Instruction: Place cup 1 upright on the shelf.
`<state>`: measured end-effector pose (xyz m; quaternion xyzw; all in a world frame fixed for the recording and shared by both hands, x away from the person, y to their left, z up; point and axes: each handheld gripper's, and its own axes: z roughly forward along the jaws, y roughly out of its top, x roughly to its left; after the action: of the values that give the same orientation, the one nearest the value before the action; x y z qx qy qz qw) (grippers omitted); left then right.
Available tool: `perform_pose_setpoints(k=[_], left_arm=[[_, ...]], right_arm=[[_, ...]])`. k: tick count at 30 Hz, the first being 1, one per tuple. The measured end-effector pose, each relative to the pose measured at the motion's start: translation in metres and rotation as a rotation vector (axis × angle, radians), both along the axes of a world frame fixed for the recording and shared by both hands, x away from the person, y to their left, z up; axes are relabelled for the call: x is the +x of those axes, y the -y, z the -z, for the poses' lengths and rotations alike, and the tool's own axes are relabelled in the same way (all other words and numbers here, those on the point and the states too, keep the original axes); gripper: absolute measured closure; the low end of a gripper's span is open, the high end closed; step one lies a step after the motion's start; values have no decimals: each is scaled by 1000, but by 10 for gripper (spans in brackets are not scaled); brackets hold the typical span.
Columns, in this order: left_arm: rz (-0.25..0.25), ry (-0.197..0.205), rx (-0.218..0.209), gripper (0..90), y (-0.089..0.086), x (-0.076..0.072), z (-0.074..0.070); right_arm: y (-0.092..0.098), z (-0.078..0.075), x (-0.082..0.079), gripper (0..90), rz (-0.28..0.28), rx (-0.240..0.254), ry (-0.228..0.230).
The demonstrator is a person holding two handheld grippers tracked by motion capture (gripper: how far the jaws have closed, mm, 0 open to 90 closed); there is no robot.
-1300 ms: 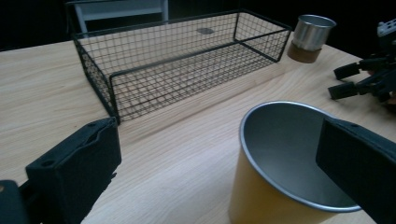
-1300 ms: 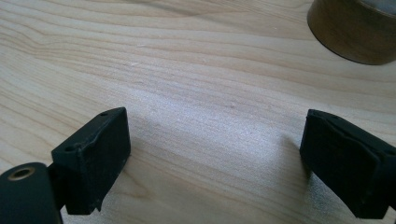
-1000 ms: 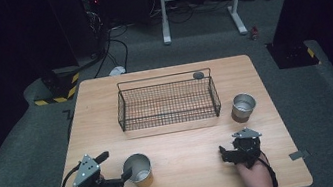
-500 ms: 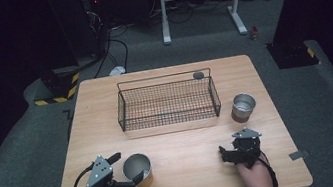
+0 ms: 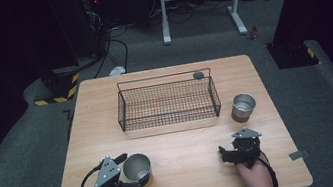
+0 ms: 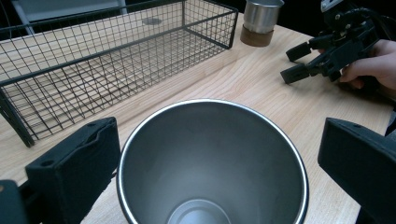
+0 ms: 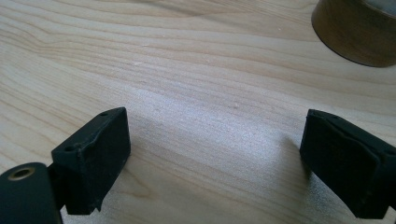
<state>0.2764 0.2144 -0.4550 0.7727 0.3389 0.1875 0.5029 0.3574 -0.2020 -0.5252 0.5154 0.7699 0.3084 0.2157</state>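
With the left gripper [image 6: 210, 158] spread wide around the near steel cup [image 5: 136, 167] at the table's front-left — close evenly, squarely; right gripper [image 5: 229, 153] rests open, empty.

Your left hand-held gripper [image 6: 205, 154] view cuts off the near steel cup [image 6: 212, 163] at the bottom edge, hiding its base. In the right gripper view, only a brown base [image 7: 357, 30] shows at the top corner. The small grey disc [image 5: 198, 75] beyond the basket is too small to identify.
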Motion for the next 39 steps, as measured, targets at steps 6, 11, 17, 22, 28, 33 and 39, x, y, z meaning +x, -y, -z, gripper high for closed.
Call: perform_pose_setpoints(k=[6, 11, 17, 22, 28, 33, 39], left_arm=[[-2, -6, 22, 0, 3, 1, 5], [1, -9, 30, 0, 4, 1, 9], [5, -12, 31, 0, 3, 1, 15], [5, -27, 40, 0, 3, 3, 20], [-1, -39, 32, 0, 2, 3, 24], [-9, -36, 31, 5, 2, 2, 26], [-9, -37, 37, 5, 2, 3, 28]], right_arm=[[0, 0, 0, 84, -5, 0, -1], [0, 0, 0, 84, -3, 2, -2], [0, 0, 0, 84, -3, 1, -2], [0, 0, 0, 84, -5, 0, -1], [0, 0, 0, 84, -5, 0, -1], [0, 0, 0, 84, -5, 0, -1], [0, 0, 0, 84, -3, 1, -2]])
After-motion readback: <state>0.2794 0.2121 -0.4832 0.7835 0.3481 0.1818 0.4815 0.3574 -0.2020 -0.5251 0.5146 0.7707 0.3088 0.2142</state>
